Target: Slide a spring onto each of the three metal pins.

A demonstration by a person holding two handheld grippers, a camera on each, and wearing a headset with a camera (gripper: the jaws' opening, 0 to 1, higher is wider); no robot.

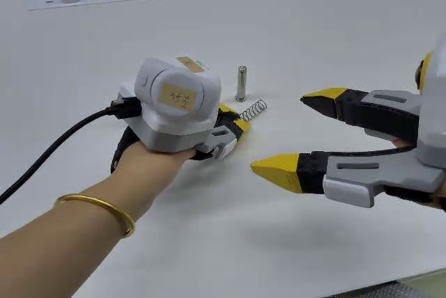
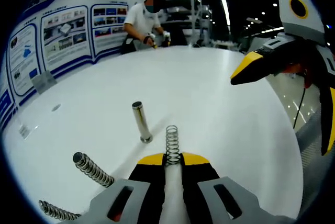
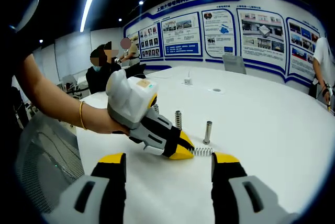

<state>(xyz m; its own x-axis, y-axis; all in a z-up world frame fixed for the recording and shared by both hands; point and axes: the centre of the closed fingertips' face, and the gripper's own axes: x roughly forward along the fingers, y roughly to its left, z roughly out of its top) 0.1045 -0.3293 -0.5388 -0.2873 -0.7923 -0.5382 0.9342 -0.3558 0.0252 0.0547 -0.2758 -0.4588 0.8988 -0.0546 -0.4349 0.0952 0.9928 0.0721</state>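
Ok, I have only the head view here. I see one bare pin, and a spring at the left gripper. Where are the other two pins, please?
Observer: The left gripper view has them at its lower left: two sprung pins, each with a spring already on it.
Operator: Do they stand upright?
Observer: In the right gripper view one of them stands upright behind the left gripper. For the other I cannot tell.
Operator: And is the loose spring really gripped?
Observer: Yes. In the left gripper view the jaws are shut on the near end of the spring, which points to the right of the bare pin.
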